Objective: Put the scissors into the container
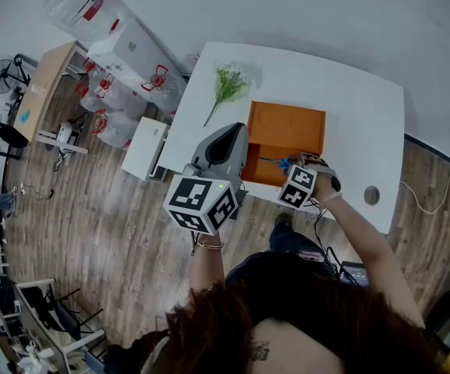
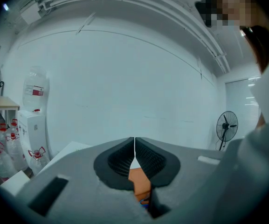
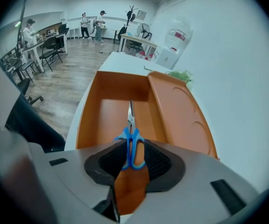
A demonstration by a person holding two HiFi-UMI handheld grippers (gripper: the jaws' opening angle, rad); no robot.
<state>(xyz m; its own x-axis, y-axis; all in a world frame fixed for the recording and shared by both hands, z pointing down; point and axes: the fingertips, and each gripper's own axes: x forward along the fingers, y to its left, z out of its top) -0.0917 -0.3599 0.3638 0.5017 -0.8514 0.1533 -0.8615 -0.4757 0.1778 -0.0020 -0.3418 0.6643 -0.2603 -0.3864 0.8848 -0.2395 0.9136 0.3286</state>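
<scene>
- Wood-plank floor (image 1: 92, 232) fills the left side of the head view.
- White table (image 1: 349, 107) comes next, and that is where everything is happening.
- White water cooler (image 1: 131, 49) stands just off the table's far corner, with clear jugs (image 1: 104, 111) with red handles crowded round it. The bottle (image 2: 34, 90) on top carries a red label, but the print is too small to read.
- Orange box (image 3: 111, 111) sits at the table's front edge, wide open. Its lid (image 3: 181, 115) is folded out to one side, with round shapes pressed into it. I see no writing on either.
- Left claw (image 2: 134, 146) is up beside the box, over the table's front edge. Its jaws are pressed together at the tips with nothing between them.
- Right claw (image 3: 134, 154) is right at the near end of the box, jaws standing wide apart, pads not squeezing anything.
- Black-and-white marker cubes (image 1: 201, 202) ride on both claws and show square patterns only, no letters.
- Green sprig (image 1: 228, 84) with small pale flowers lies on the table beyond the box, apart from it.
- Blue-handled scissors (image 3: 132, 139) are the smallest thing here. The closed blades point along the inside of the box, over its floor. The handle loops sit between the right claw's parted jaws at the near wall. I can't tell whether they already rest on the box floor.
</scene>
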